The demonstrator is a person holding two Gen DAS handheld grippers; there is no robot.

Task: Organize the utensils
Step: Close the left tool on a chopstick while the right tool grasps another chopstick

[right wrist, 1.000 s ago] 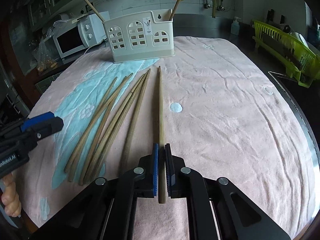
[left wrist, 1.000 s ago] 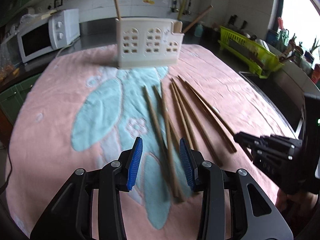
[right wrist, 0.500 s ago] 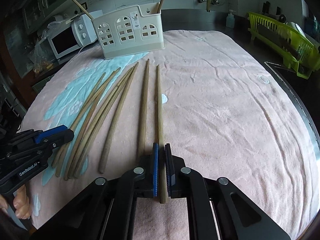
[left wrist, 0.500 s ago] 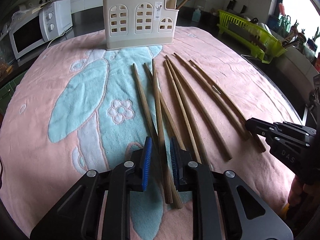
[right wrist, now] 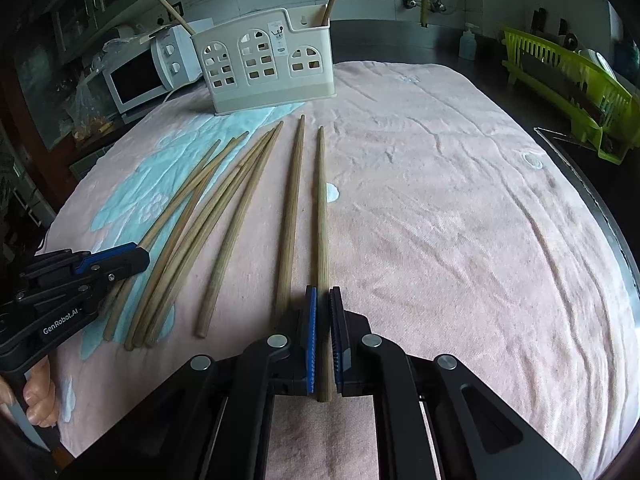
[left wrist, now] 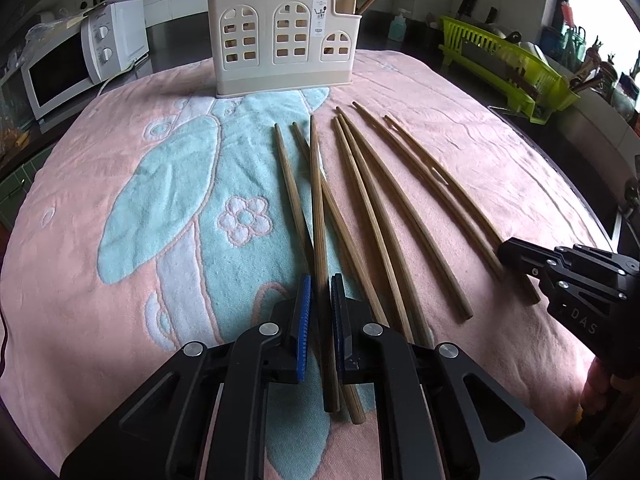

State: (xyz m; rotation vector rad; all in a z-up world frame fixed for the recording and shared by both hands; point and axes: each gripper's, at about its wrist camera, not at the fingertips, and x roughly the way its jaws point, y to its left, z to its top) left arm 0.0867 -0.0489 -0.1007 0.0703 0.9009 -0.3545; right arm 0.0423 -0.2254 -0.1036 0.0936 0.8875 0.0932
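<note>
Several long wooden chopsticks lie spread on a pink and teal towel (left wrist: pixel 120 184). My left gripper (left wrist: pixel 320 296) is shut on one chopstick (left wrist: pixel 318 208) near its thick end. My right gripper (right wrist: pixel 323 304) is shut on the rightmost chopstick (right wrist: pixel 322 208), which points toward the cream utensil holder (right wrist: pixel 268 68). The holder (left wrist: pixel 284 40) stands upright at the far edge of the towel with a chopstick leaning out at each end. The right gripper also shows at the right of the left wrist view (left wrist: pixel 516 252), and the left gripper at the left of the right wrist view (right wrist: pixel 132 260).
A white microwave (left wrist: pixel 80 56) stands at the back left. A green dish rack (left wrist: pixel 504 60) sits at the back right on the dark counter. The table's metal edge (right wrist: pixel 608 216) runs along the right of the towel. Loose chopsticks (right wrist: pixel 232 232) lie between the grippers.
My left gripper moved forward and down over the chopsticks and closed from wide open onto one of them. My right gripper stayed shut on its chopstick and shifted slightly.
</note>
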